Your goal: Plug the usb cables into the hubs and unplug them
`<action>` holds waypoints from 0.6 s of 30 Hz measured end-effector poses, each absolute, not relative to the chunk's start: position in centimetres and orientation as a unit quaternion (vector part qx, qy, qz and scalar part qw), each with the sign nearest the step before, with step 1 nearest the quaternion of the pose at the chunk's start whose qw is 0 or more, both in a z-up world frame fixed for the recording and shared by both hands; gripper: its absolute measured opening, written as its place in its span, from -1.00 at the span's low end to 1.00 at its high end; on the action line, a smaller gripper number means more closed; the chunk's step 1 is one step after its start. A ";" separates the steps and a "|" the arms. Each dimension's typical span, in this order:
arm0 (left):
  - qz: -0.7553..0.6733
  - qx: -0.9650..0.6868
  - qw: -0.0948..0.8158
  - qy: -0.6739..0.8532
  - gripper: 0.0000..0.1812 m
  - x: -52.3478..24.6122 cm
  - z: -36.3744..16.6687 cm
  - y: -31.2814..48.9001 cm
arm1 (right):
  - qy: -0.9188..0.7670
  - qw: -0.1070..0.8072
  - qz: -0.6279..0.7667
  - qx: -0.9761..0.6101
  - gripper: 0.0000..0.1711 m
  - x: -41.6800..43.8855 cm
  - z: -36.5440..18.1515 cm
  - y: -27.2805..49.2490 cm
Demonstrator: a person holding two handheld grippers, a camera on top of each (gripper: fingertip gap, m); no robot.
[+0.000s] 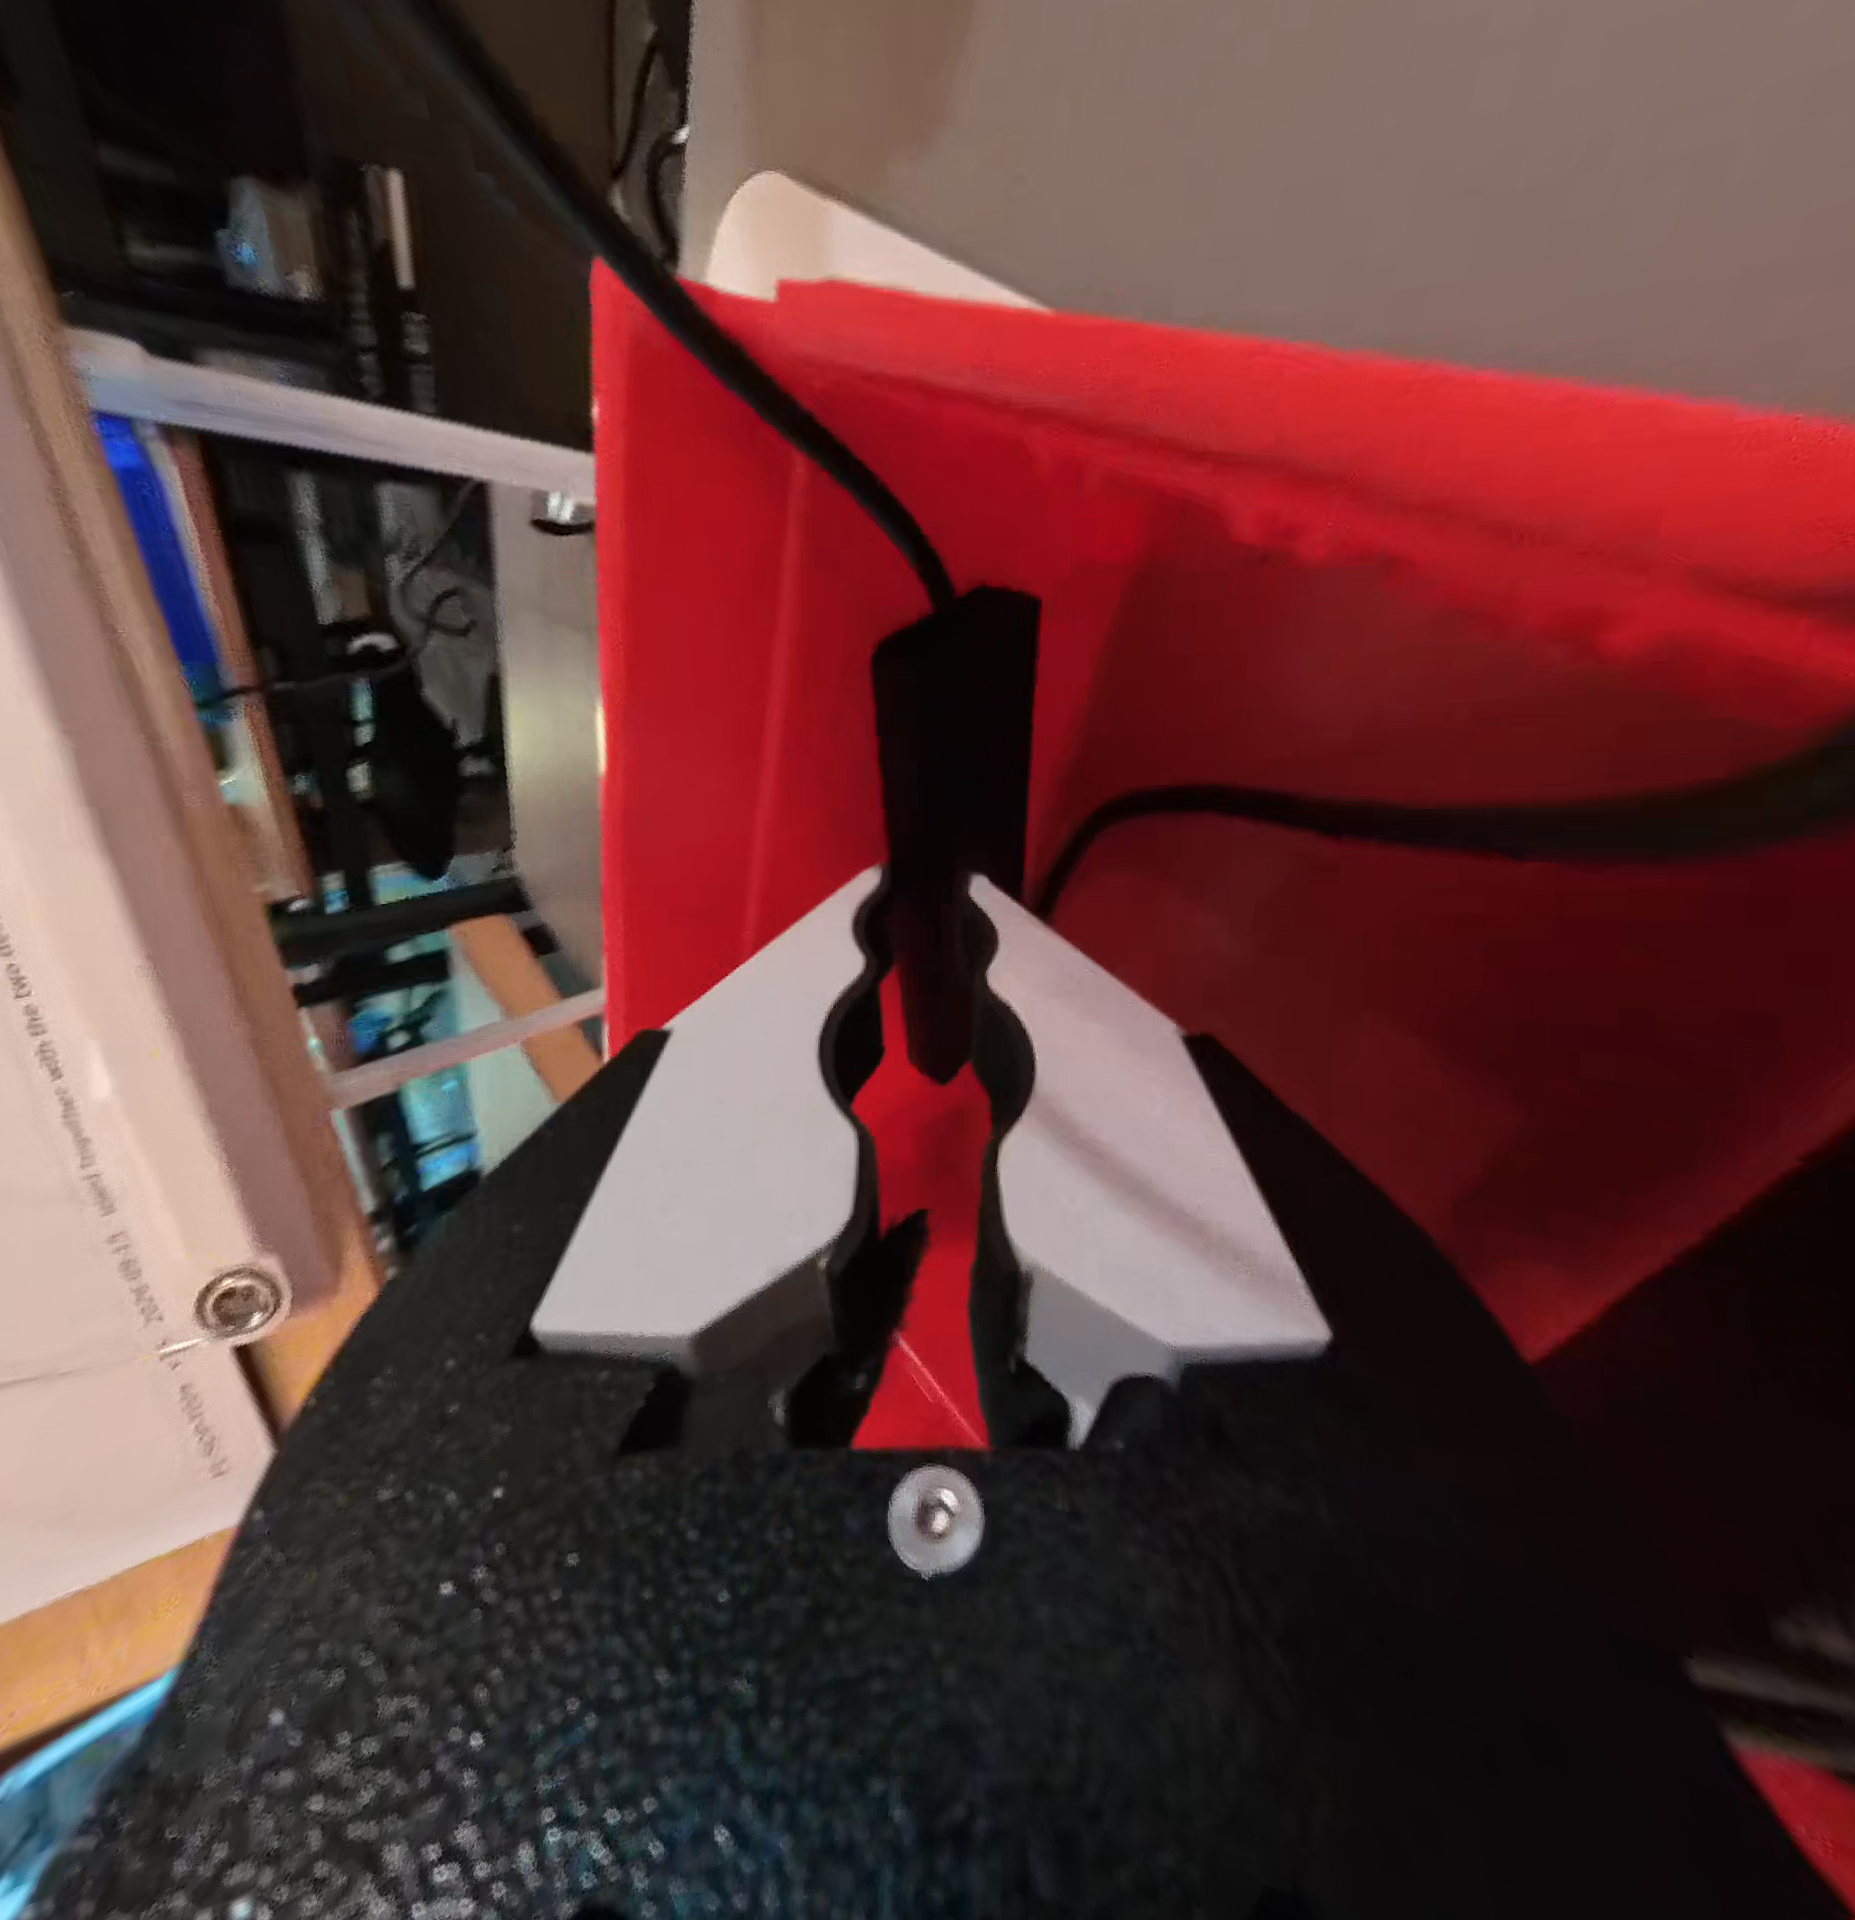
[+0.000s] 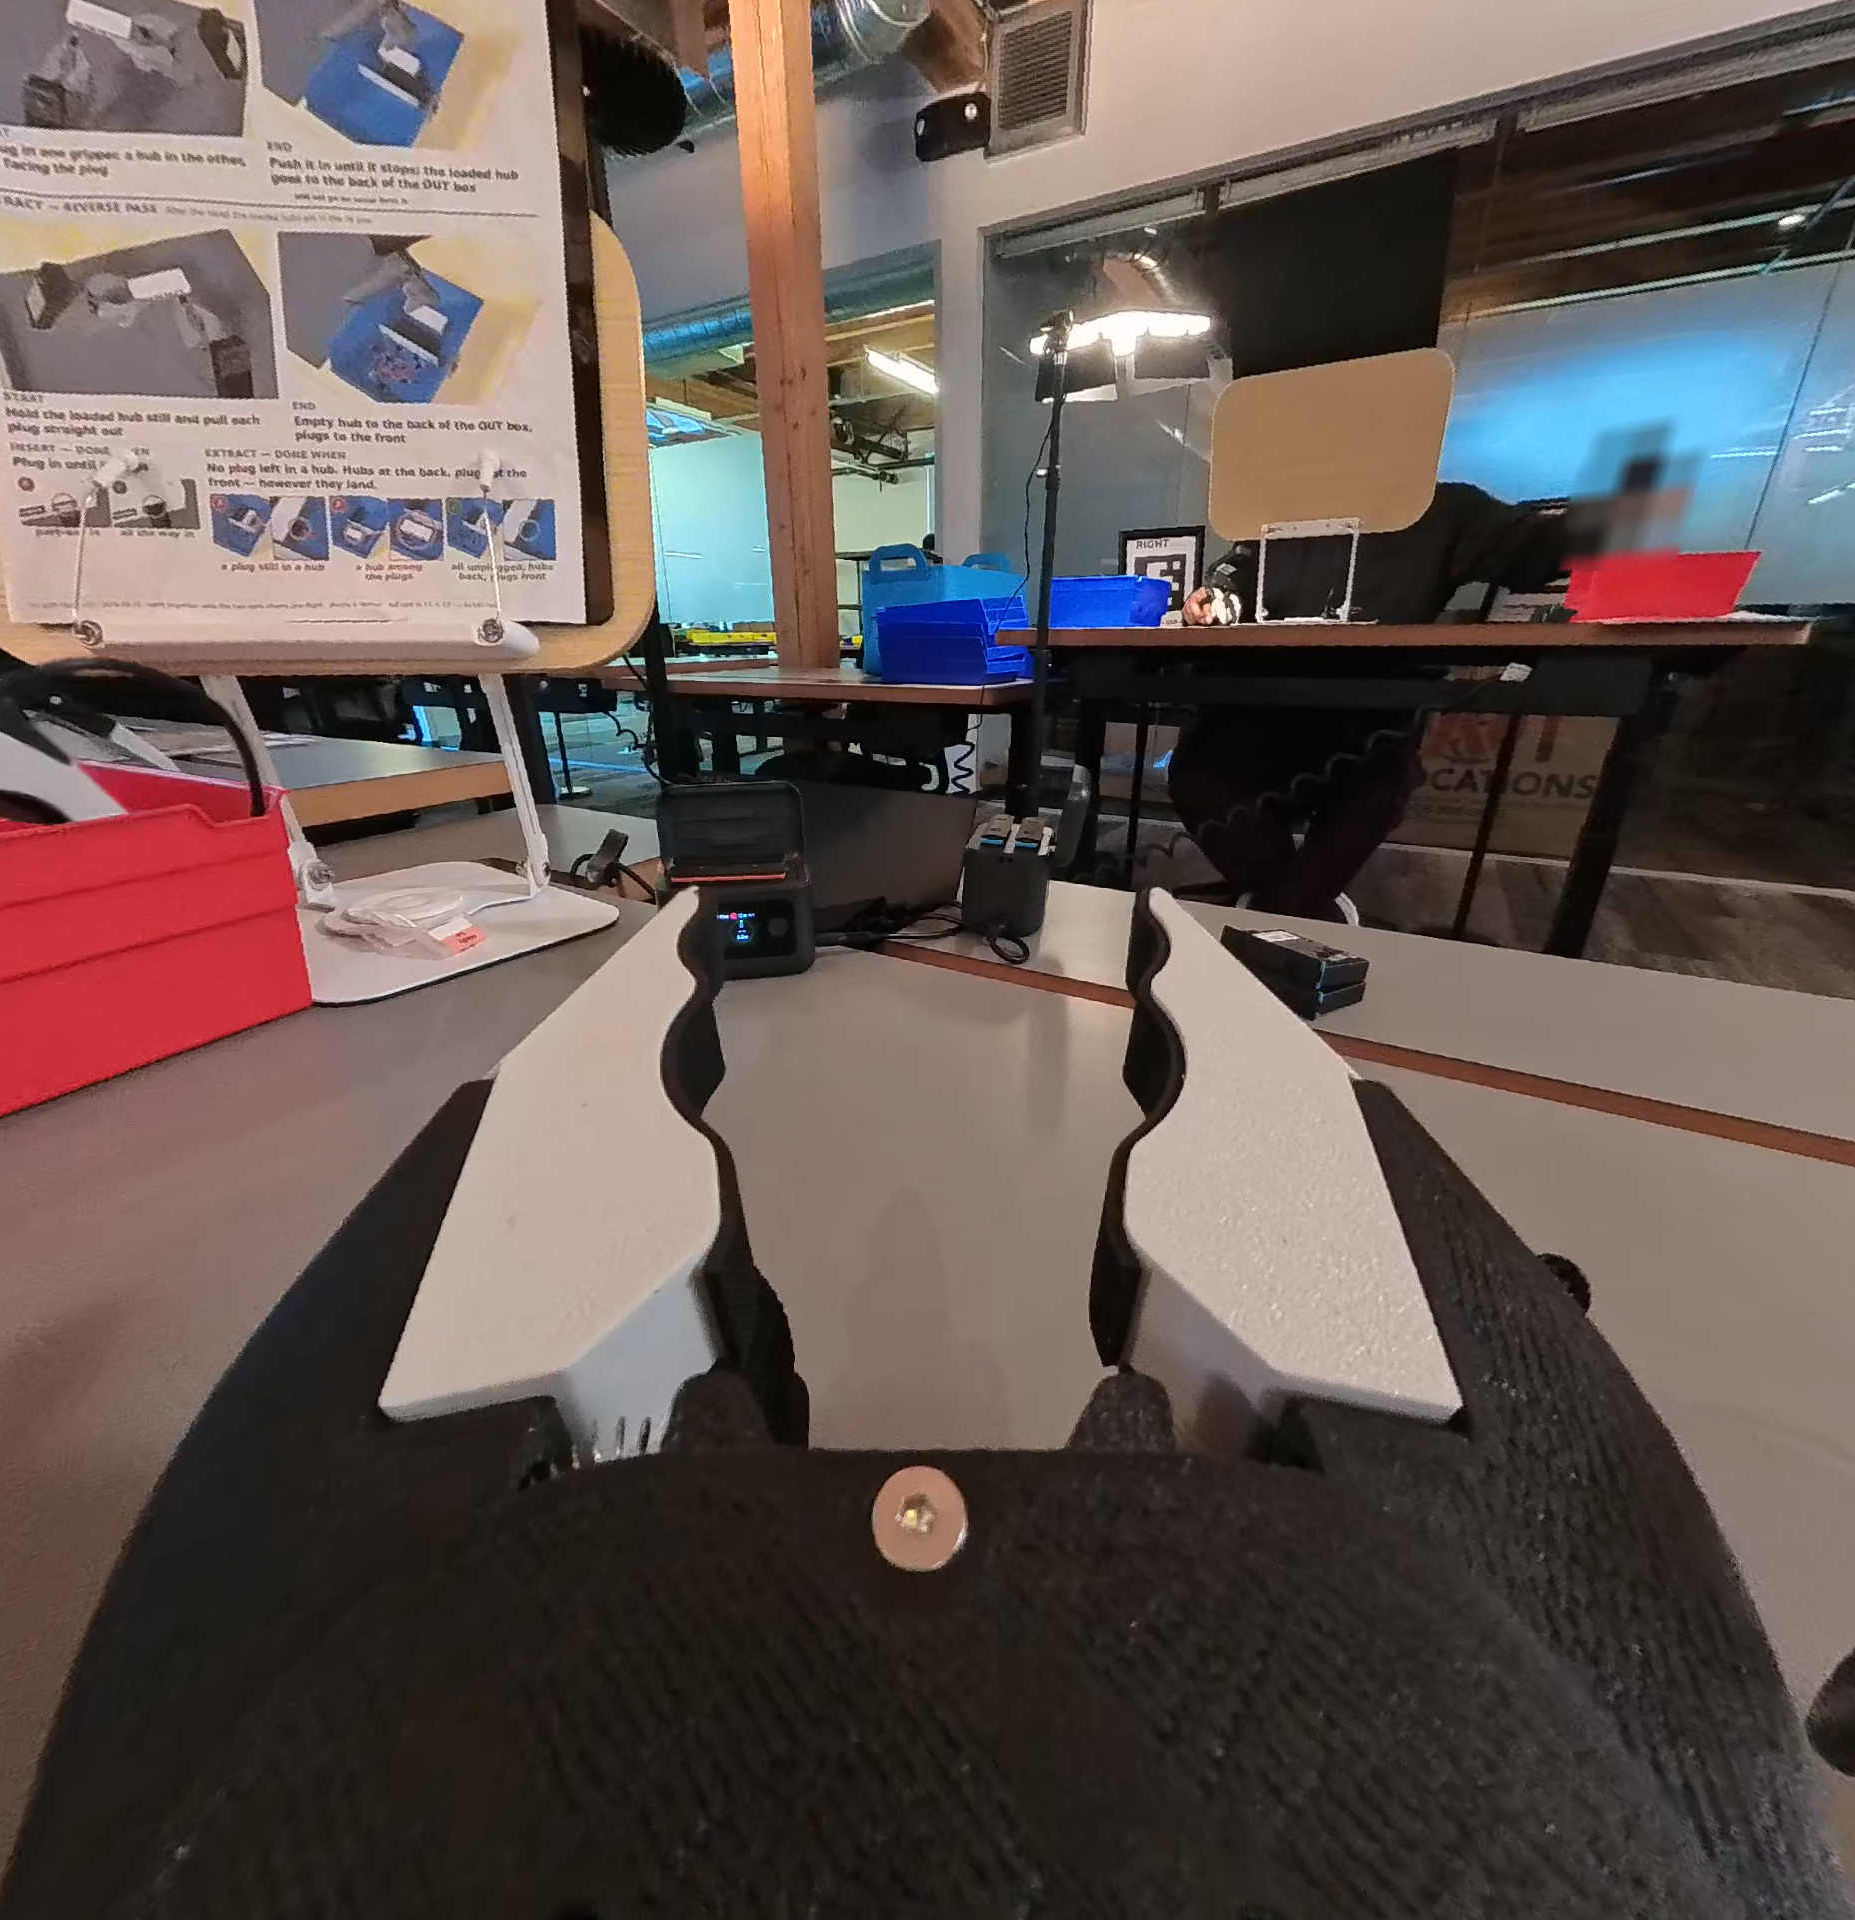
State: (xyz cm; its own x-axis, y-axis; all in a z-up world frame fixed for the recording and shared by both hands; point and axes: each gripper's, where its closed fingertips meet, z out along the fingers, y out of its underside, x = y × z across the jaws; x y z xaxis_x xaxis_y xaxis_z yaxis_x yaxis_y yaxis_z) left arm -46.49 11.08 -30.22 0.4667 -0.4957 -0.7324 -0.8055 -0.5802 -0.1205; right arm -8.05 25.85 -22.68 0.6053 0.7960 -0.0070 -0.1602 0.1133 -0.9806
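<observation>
In the left wrist view my left gripper (image 1: 928, 914) is shut on a slim black hub (image 1: 954, 748) and holds it on edge inside a red bin (image 1: 1318, 499). The hub's black cable (image 1: 757, 364) runs up and to the left out of the bin. A second black cable (image 1: 1422, 821) comes in from the right and ends behind the right finger. In the right wrist view my right gripper (image 2: 921, 914) is open and empty, low over the grey table (image 2: 279, 1195). The red bin (image 2: 123, 935) stands to its left, with a black cable looping over its rim.
An instruction sheet on a white stand (image 2: 279, 312) is behind the bin. A black charger case (image 2: 741, 883), a battery charger (image 2: 1006, 873) and black batteries (image 2: 1297, 961) lie ahead of the right gripper. A person (image 2: 1370, 665) sits at a far table with blue bins (image 2: 944, 634). The left gripper's tips are roughly 40 cm from the right gripper's.
</observation>
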 end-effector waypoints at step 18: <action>0.203 -0.885 0.160 0.387 -0.53 -47.0 -31.9 9.8 | -0.280 0.672 0.364 -0.581 -0.13 -8.3 -23.2 26.0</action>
